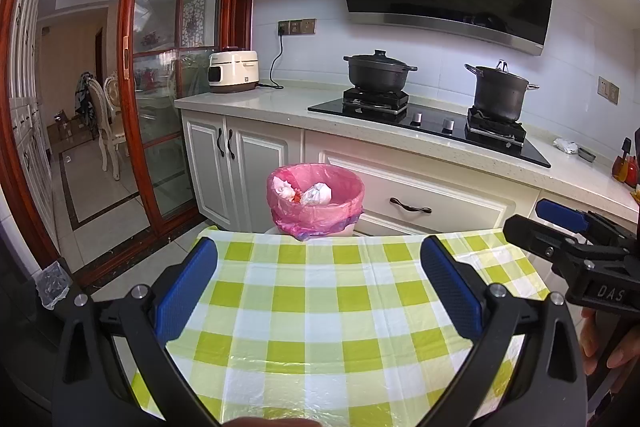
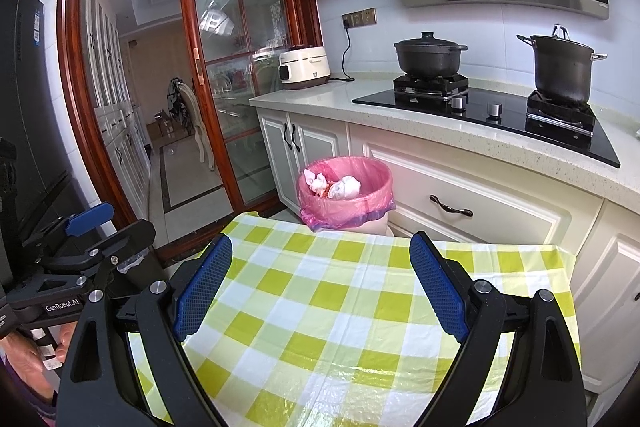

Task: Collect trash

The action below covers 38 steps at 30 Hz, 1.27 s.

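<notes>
Open table ahead, bin just past its far edge

The checked table (image 1: 320, 307) lies bare between and ahead of both tongs, so either could slide forward across it unhindered; the left tongs (image 1: 319, 291) and right tongs (image 2: 321, 283) both stand spread wide with nothing between the blue pads. Just beyond the far edge stands the pink-lined bin (image 1: 316, 199), its mouth open upward (crumpled paper (image 1: 317, 194) already fills part of it). Close behind the bin the white cabinet drawers (image 1: 412, 203) block any further reach. To the left, bare floor (image 1: 104, 195) runs to the sliding glass door (image 1: 172, 67). The two tongs sit side by side, near each other.
</notes>
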{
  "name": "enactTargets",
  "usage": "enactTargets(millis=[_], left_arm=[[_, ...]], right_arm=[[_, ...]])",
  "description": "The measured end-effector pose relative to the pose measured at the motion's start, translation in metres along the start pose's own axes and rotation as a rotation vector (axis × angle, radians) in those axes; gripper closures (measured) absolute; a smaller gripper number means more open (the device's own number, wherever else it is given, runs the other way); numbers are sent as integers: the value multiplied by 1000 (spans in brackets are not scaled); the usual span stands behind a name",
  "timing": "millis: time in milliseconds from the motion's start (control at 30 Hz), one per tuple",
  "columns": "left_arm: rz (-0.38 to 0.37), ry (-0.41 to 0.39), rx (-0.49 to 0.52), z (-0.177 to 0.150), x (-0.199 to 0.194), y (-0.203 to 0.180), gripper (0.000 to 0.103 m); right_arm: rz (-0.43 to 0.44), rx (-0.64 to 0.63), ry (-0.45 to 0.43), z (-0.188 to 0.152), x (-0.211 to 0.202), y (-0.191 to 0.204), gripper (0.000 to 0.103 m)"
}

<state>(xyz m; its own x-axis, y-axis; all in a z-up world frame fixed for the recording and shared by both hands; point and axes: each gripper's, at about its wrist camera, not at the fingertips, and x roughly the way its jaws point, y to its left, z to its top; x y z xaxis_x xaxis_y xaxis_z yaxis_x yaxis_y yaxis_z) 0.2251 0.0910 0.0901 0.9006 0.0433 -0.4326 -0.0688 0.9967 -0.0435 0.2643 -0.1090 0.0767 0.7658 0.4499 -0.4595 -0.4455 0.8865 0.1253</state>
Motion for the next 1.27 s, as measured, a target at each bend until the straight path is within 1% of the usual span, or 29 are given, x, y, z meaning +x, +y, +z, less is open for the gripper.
enactTargets(millis=[533, 833, 1000, 1133, 1267], left_arm=[[-2, -4, 3, 2, 0, 0, 5], [-18, -1, 0, 4, 1, 0, 5], [-22, -9, 15, 3, 2, -3, 5], [-31, -4, -5, 1, 2, -1, 5], [-25, -7, -13, 1, 1, 1, 5]], right_arm=[[7, -3, -16, 2, -5, -4, 18], [8, -9, -25, 2, -7, -3, 18], [8, -9, -26, 1, -8, -3, 18], [9, -7, -28, 1, -8, -3, 18], [6, -1, -28, -1, -8, -4, 18]])
